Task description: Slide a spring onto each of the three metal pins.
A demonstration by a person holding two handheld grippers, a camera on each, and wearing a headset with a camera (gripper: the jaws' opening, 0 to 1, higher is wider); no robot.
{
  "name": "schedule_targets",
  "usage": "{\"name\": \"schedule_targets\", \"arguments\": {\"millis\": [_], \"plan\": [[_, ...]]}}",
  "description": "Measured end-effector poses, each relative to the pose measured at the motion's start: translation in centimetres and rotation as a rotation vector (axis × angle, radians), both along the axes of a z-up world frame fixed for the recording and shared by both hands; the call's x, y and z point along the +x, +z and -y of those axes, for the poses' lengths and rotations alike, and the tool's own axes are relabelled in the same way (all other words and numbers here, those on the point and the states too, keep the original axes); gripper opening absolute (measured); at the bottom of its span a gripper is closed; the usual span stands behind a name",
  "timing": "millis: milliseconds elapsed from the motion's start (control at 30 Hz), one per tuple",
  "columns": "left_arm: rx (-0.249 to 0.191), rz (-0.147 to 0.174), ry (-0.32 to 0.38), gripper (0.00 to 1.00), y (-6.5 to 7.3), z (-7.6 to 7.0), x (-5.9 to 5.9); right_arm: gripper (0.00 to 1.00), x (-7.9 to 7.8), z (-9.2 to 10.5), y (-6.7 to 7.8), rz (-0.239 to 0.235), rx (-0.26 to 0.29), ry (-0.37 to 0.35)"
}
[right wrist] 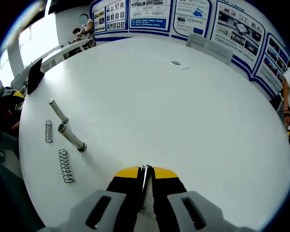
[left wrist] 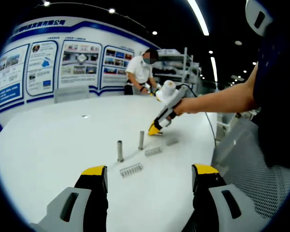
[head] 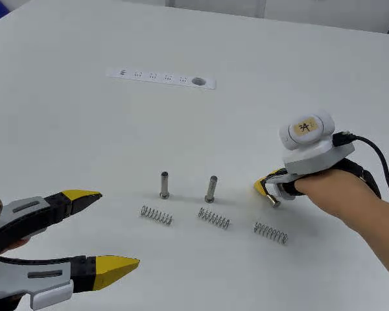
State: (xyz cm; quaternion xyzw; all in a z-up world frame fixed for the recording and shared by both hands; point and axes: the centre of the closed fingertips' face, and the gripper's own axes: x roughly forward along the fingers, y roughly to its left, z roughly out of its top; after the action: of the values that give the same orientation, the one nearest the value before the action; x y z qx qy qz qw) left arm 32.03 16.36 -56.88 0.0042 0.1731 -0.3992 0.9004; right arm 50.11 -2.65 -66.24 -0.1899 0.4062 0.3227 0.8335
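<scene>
Two metal pins stand upright at the centre of the head view. Three springs lie in a row just below them, none on a pin. Right of centre, the right gripper pinches the third pin. At lower left, the left gripper is spread wide over the white table. A power strip lies toward the top.

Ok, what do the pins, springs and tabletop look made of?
Pins: likely polished steel, silvery with a bright highlight along the shaft. Springs: thin bare metal wire, grey, open coils. Tabletop: smooth white surface with a soft sheen, perhaps laminate or paint; cannot tell which.
</scene>
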Motion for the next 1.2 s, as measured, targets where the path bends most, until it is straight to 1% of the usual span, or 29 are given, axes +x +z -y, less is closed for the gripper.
{"name": "schedule_targets", "arguments": {"millis": [67,167,200,367,433,500,567,600,833,933,1100,1200], "plan": [[0.0,-0.002,-0.001,0.72,-0.1,0.0,0.0,0.1,0.0,0.0,-0.1,-0.017,0.01,-0.02],[0.002,-0.003,-0.002,0.72,-0.1,0.1,-0.1,0.09,-0.1,0.0,0.0,-0.032,0.009,-0.028],[0.002,-0.004,-0.003,0.72,-0.1,0.1,-0.1,0.09,-0.2,0.1,-0.1,-0.044,0.017,-0.046],[0.0,0.002,-0.002,0.72,0.1,0.1,-0.1,0.08,-0.2,0.1,0.0,-0.058,0.016,-0.066],[0.002,0.005,-0.004,0.71,0.2,0.1,-0.1,0.08,-0.4,0.1,0.1,-0.061,0.03,-0.084],[0.002,0.008,-0.005,0.71,0.3,0.2,-0.1,0.08,-0.7,0.1,0.1,-0.052,0.037,-0.082],[-0.001,0.013,-0.003,0.71,0.5,0.1,-0.1,0.08,-1.0,0.2,0.3,-0.052,0.046,-0.088],[-0.004,0.015,-0.002,0.71,0.7,0.1,0.0,0.08,-1.2,0.2,0.6,-0.04,0.054,-0.087],[-0.002,0.02,-0.007,0.71,0.8,0.2,0.1,0.08,-1.8,0.5,2.7,0.009,0.074,-0.076],[-0.002,0.021,-0.01,0.71,0.9,0.2,0.0,0.08,-2.4,0.6,3.5,0.027,0.082,-0.071],[0.0,0.023,-0.013,0.71,0.9,0.3,-0.1,0.08,-3.0,0.9,4.3,0.049,0.101,-0.077],[0.0,0.024,-0.016,0.71,1.0,0.4,-0.1,0.08,-3.0,1.1,4.3,0.055,0.103,-0.076]]}}
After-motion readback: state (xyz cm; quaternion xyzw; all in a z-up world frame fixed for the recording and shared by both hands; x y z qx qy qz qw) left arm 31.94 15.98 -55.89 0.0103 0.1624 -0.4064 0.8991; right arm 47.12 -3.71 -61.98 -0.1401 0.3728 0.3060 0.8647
